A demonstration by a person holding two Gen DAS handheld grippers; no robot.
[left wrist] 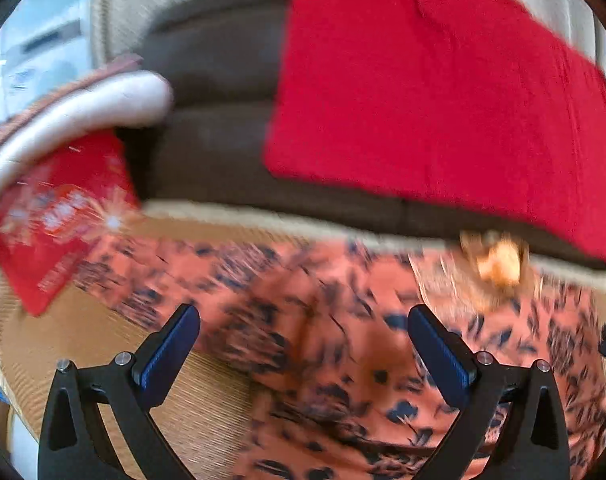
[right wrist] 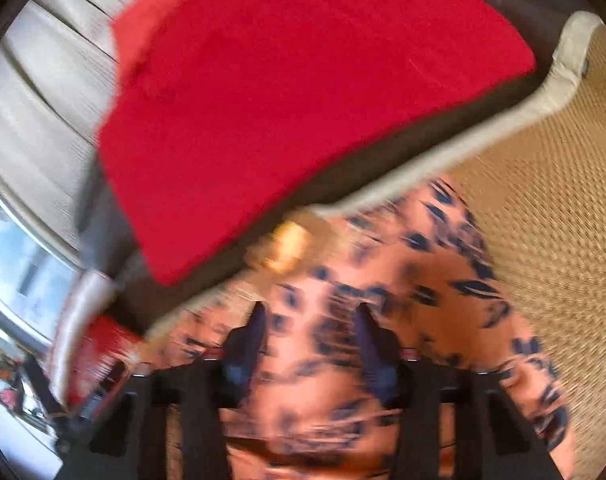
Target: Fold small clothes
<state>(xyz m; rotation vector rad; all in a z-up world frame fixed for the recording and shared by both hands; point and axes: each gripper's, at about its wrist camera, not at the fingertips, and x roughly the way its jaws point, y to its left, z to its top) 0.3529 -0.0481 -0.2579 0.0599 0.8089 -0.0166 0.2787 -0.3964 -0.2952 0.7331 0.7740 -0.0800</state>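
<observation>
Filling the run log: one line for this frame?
left gripper: open, empty | right gripper: open, empty | orange patterned garment: under both | red cloth: behind

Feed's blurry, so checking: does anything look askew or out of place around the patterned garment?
Nothing looks spilled or damaged. The orange patterned garment lies rumpled, not flat, on the woven mat, and its top edge with the yellowish tag reaches the brown cushion. Blur hides finer detail.

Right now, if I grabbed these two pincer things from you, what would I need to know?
Left gripper: wide open, holding nothing, above the orange patterned garment.
Right gripper: partly open, cloth behind its fingers; the blur hides any contact.
The garment lies rumpled on the woven mat.
A red cloth lies flat on the dark cushion behind.
Still to do: fold the orange garment.
</observation>
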